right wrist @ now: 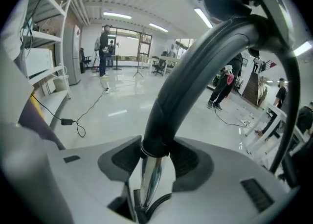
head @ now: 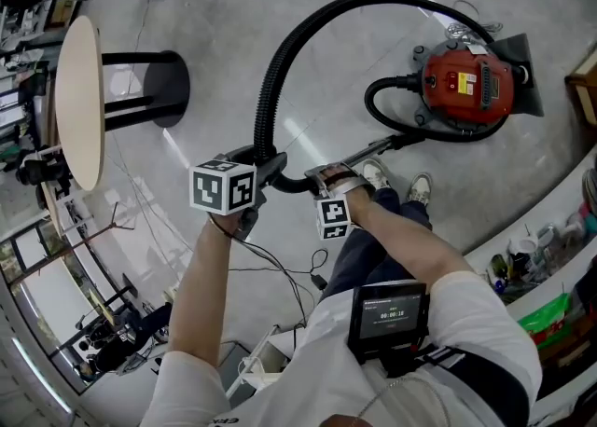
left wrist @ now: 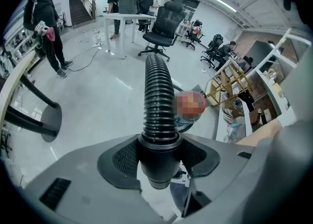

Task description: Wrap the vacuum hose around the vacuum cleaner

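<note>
The left claw (left wrist: 159,157) is clamping both padded jaws on the smooth black cuff at the end of the black ribbed vacuum hose (left wrist: 159,96), which is running straight ahead from between the jaws. Just beside it, the right claw (right wrist: 155,157) is closing its jaws on the lower end of the black curved plastic handle (right wrist: 195,71), where the shiny chrome wand tube (right wrist: 149,181) is emerging below the pads. From the left claw the hose is arching high and away, then dropping to the red and black canister vacuum cleaner (head: 464,85), which is standing on the grey polished floor (head: 233,6) well beyond the right claw. A further stretch of hose is curving round the cleaner's near side.
</note>
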Demonstrator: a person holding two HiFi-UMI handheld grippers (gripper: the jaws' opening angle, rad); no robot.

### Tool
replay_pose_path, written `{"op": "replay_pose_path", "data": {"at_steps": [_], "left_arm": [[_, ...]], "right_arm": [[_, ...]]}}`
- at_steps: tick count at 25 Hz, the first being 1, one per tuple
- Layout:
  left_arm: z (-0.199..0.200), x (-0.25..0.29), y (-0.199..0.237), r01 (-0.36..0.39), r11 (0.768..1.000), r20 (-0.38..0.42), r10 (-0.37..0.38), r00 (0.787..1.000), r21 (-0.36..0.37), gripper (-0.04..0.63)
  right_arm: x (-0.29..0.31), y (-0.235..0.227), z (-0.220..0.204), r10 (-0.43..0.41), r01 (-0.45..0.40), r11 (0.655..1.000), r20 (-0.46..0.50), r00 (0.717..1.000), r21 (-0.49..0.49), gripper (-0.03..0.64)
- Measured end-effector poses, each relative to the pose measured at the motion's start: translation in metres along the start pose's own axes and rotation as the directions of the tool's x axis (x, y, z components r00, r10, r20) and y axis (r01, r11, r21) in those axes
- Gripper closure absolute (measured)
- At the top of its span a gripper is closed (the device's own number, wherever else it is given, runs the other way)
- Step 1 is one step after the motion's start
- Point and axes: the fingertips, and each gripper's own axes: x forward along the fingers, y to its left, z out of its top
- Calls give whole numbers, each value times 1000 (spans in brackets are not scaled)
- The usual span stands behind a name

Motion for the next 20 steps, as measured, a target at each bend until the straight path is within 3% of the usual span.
{"op": "replay_pose_path", "data": {"at_steps": [8,15,20], "left_arm": [[-20,1,-14,96,980,5,-97,995,-177,368],[-43,16,-30,204,915,5,-216,976,-348,368],[-64,31,-60,284,856,-14,-322,947,-432,368]], "right_arm": [[-32,33,-14,63,-64,998,-79,995,-10,437],[-63,66,-44,161,-170,985,-209,965,-28,440],[-94,96,-72,219,-232,973,-292,931,-10,442]]}}
